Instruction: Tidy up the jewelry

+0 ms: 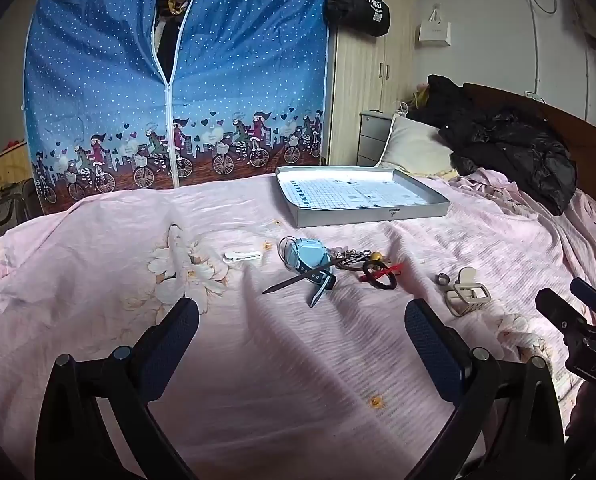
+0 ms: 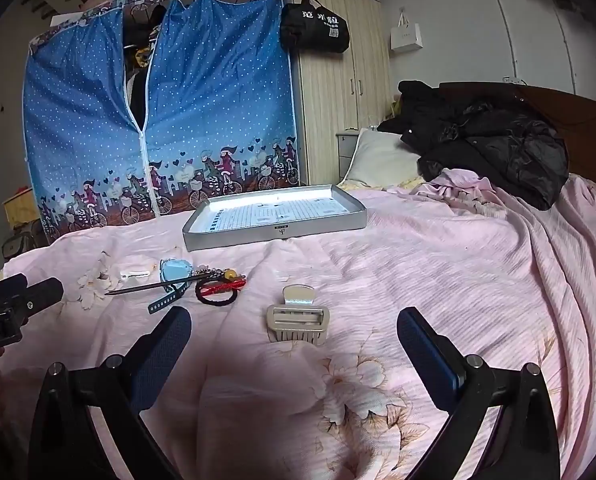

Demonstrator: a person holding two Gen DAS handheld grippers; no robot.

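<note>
While both grippers hung above the pink bedspread [image 2: 438, 248], each had its fingers spread wide with nothing between them: the left gripper [image 1: 302, 332] faced a cluster of small items, and the right gripper [image 2: 294, 340] faced a cream hair claw clip [image 2: 298, 320] lying just ahead of it. That cluster held a light blue watch [image 1: 308, 258], a dark hair stick [image 1: 294, 280] lying across its strap, a black hair tie [image 1: 380, 278] with a red cord, and a beaded chain [image 1: 352, 258]. A white hair clip [image 1: 243, 257] lay apart to the left, and a small ring [image 1: 442, 279] sat just beside the claw clip. Farther back on the bed rested a shallow silver tray [image 2: 274, 234], holding none of the jewelry.
</note>
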